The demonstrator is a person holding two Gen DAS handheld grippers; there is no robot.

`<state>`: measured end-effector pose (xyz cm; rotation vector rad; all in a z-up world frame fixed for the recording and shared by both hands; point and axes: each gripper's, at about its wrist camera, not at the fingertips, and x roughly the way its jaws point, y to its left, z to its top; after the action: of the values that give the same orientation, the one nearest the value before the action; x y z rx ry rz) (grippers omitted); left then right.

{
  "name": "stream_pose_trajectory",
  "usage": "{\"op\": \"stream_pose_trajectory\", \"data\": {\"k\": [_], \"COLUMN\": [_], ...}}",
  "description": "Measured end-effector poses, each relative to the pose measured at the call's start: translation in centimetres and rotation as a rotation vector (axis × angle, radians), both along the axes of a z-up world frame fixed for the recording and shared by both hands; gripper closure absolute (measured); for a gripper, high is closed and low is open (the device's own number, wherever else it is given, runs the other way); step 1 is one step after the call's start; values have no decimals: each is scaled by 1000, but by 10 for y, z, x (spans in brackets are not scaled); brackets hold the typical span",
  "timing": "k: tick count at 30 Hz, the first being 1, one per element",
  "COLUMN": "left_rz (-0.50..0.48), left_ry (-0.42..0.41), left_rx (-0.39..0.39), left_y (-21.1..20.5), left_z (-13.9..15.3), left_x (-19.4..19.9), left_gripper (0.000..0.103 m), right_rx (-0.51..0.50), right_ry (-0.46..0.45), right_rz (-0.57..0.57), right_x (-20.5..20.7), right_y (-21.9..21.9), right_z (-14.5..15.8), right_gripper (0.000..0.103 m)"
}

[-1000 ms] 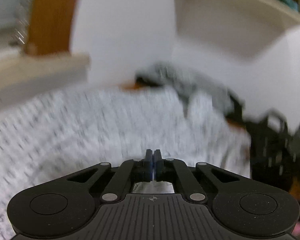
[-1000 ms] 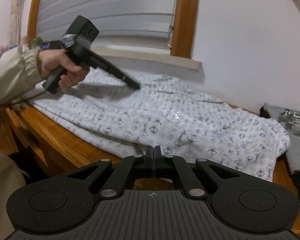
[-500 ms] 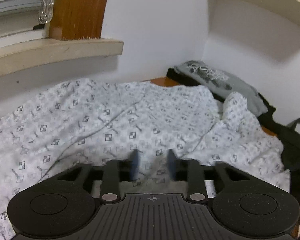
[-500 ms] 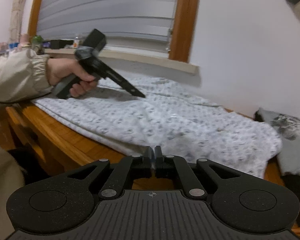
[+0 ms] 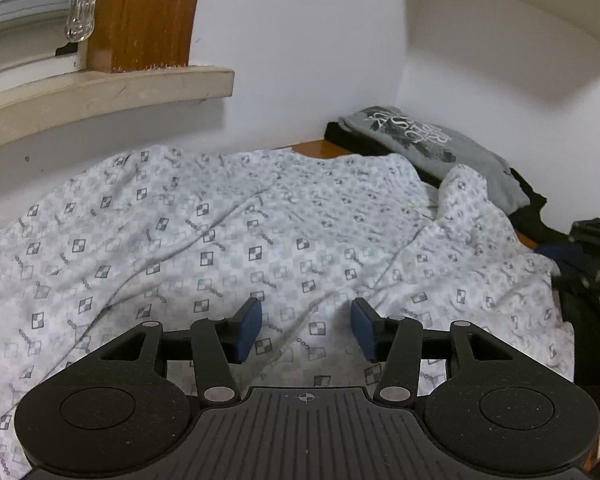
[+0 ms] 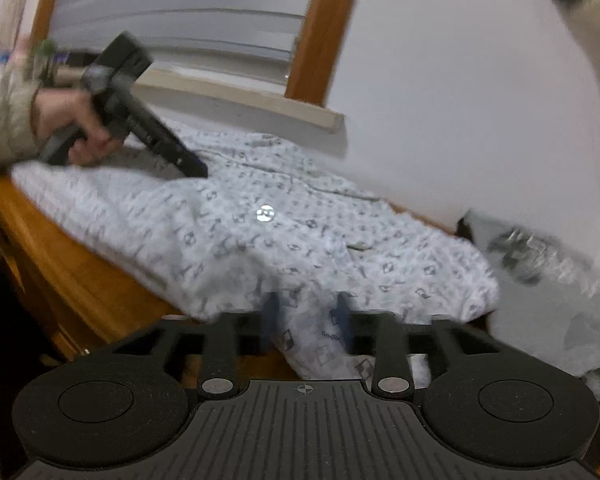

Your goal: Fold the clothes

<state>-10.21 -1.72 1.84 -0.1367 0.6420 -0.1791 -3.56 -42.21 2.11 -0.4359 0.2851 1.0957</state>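
While the left tool (image 5: 306, 330) hangs low over the patterned white shirt (image 5: 260, 220), its jaws are opening, with creased cloth lying in the gap and neither blue pad pressing on it. The shirt is spread across the wooden table (image 6: 80, 264), reaching the wall under the window sill (image 5: 100, 88), with its near edge hanging over the table's front.

At the far corner a folded grey T-shirt (image 5: 428, 140) lies on a black garment (image 5: 344, 136), and one bunched corner of the white shirt rises just beside it. A black bag (image 5: 592, 272) crowds the right end of the table. A pale shelf (image 5: 520, 8) juts from the wall above that corner.

From the right wrist view, a hand (image 6: 72, 124) in a beige sleeve (image 6: 0, 120) holds the left tool, tip down on the far side of the shirt. The right tool (image 6: 306, 320) sits at the shirt's hanging edge with its jaws apart and a fold of cloth between them; the picture is smeared, so I cannot tell whether the pads touch it. A shiny button (image 6: 265, 213) shows mid-shirt. The shelf's contents are cut off, and the T-shirt's print is unreadable.
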Motion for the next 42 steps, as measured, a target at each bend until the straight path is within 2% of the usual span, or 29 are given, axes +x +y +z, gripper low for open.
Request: {"op": "stream_pose_trajectory", "data": {"k": [4,7,11,13,16,18,19,21,24,26,27,35,36,40,42], "left_rz": [1,5,69,87,61,33,13,-37,-85,-119,-139,-258,-270,-302,-307], "left_ry": [0,-2,-52,-75,-137,-173,-190,-218,-251,-260,-261,-218,-215,-195,-183], "left_rx": [2,11,74,104,128,139,140,133,180,216,228,346,361,443,463], "left_y": [0,-1,-8,-20,-45,-67,-78,-99,-132,-150,-159,-210,-216,-233,-236], "left_z": [0,0,8,17,31,37,39,41,42,39,37,19,17,6,2], "left_x": [0,0,-11,-18,-32,-39,-43,-48,-52,-52,-53,-41,-40,-25,-17], "left_gripper": [49,48,47,45,48,66,71,86,94,95,99,99,96,95,88], "right_rx": [105,88,119,169,197,176,165,145,134,145,153,196,194,176,184], "right_ry": [135,230,301,320,294,257,233,190,144,137,136,131,122,95,96], "right_rz": [-71,-108,-173,-195,-215,-218,-221,-227,-239,-242,-245,-261,-272,-308,-305], "right_x": [29,44,50,47,35,22,15,2,-12,-18,-21,-43,-45,-45,-45], "right_y": [1,12,9,-2,-14,-17,-18,-19,-22,-25,-26,-21,-19,-19,-22], "right_z": [11,2,-8,-5,-1,-1,-2,-3,-3,-3,-4,-13,-15,-17,-16], "right_gripper": [96,94,71,65,66,67,70,70,70,70,70,71,71,71,71]}}
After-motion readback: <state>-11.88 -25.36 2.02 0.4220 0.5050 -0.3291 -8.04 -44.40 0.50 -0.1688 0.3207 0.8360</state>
